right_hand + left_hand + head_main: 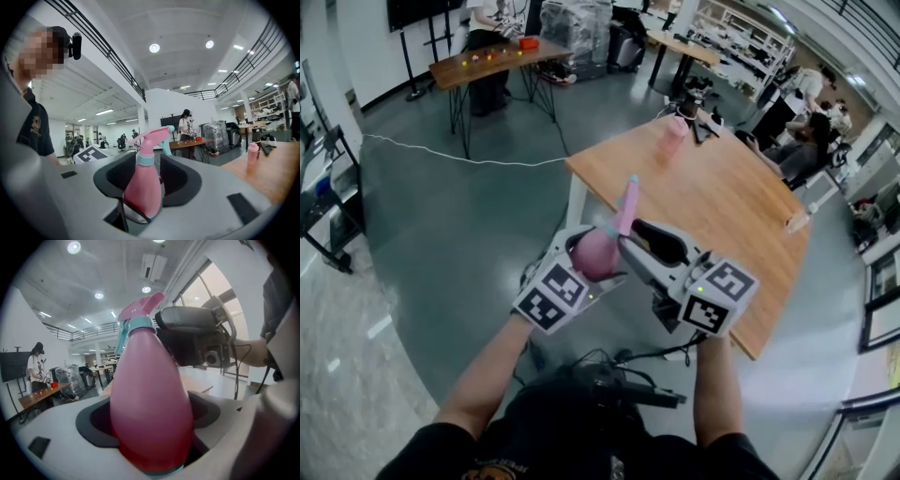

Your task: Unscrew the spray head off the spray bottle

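Two grippers: the left gripper clamps the bottle, the right gripper gapes around its spray head. Only the right gripper view shows that gap.

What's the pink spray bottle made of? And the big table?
The spray bottle looks like smooth, faintly glossy pink plastic, maybe slightly see-through: its lower part shows darker. Its spray head looks like hard moulded plastic, pink with a teal collar. The table top looks like wood or veneer: warm brown, matte.

My left tongs and right tongs crowd each other at the bottle, off the surface's corner. Left is open floor; ahead the surface lies free up to a pink container at its far edge.
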Demonstrator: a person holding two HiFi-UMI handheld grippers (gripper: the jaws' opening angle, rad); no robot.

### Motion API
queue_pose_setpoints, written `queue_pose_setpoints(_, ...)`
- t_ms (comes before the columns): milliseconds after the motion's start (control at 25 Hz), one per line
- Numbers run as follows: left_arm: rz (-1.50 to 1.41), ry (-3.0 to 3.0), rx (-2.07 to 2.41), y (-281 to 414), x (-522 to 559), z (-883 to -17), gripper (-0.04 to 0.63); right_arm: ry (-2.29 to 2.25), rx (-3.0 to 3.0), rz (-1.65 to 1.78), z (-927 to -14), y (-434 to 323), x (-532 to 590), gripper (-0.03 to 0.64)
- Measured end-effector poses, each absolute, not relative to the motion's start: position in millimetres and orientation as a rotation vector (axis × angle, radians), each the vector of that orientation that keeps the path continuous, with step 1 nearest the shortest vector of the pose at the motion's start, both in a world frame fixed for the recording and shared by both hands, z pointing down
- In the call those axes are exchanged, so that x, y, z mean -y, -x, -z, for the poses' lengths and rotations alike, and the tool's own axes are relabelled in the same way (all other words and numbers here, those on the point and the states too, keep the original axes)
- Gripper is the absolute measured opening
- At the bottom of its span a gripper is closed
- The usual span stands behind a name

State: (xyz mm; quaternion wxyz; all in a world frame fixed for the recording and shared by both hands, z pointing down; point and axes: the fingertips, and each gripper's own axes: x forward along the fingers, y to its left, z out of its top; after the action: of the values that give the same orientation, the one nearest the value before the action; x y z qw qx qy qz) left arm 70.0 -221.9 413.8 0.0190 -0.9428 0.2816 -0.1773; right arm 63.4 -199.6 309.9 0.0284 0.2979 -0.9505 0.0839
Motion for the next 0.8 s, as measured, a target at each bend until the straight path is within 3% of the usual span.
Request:
queue_pose_setpoints(480, 0.638, 2.789, -1.061, -69.1, 240.3, -420.8, 0.430, -1.174, 2.795, -0.432, -319.0, -53.0, 217.4, 0.161)
queue_pose_setpoints(560, 0.643, 2.785, -1.058, -70.3, 239.5, -421.3, 0.430, -1.172, 2.793, -0.426, -318.9, -53.3, 216.8, 0.159)
queue_pose_setpoints(600, 0.644, 2.786, -1.049, -71.0, 238.9, -420.9, 0.430, -1.169, 2.796, -0.421, -318.3, -54.4, 216.5, 0.123)
queue_pose_setpoints(800, 0.641, 2.827, -0.921, -75.2, 231.6, -417.6, 0.430, -1.092, 2.832, -0.380, -314.5, -58.1, 212.5, 0.132)
